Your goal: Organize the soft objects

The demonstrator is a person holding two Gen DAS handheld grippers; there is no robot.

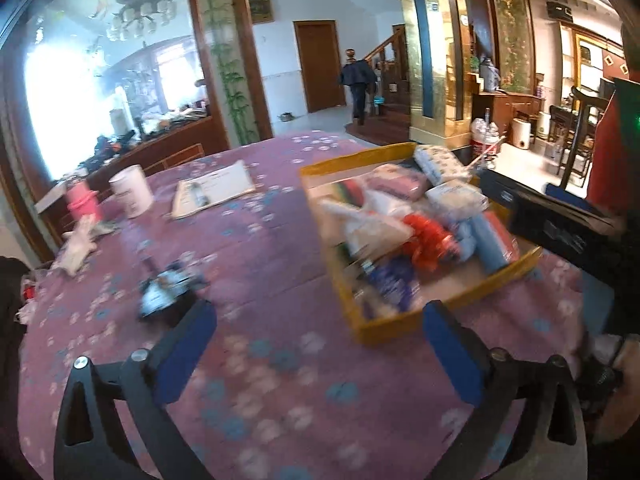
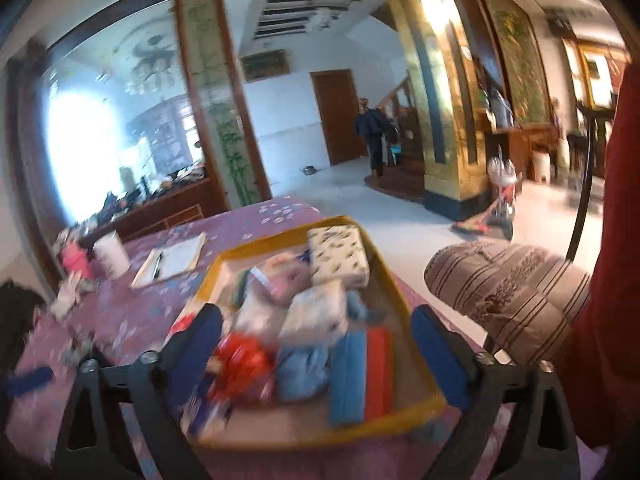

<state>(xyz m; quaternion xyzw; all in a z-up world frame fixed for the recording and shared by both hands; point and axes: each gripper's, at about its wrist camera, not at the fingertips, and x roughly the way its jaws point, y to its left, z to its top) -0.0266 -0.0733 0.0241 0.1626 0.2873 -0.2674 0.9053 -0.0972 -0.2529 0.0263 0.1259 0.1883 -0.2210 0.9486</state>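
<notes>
While both of your grippers hang above the table draped in a purple cloth with pale flower prints (image 1: 280, 248), their blue-padded jaws stand wide apart with nothing between them. Your left gripper (image 1: 320, 320) sits over bare cloth, just short of the near corner of the shallow yellow-rimmed cardboard tray (image 1: 400, 330). Your right gripper (image 2: 316, 328) frames that same tray (image 2: 434, 402) from close in. Inside it the soft objects lie heaped: a white patterned tissue pack (image 2: 340, 256) at the far end, a red plush item (image 2: 240, 364) near the front, a pale blue cloth bundle (image 2: 300, 372) beside it, and a blue and red folded pad (image 2: 364, 376) along the right wall. Left of the tray, well apart, a small dark-and-white object (image 1: 168, 292) lies on the cloth; blur hides what it is. Farther back stand a white cylindrical container (image 1: 132, 190) and an open notebook with a pen (image 1: 212, 190).
</notes>
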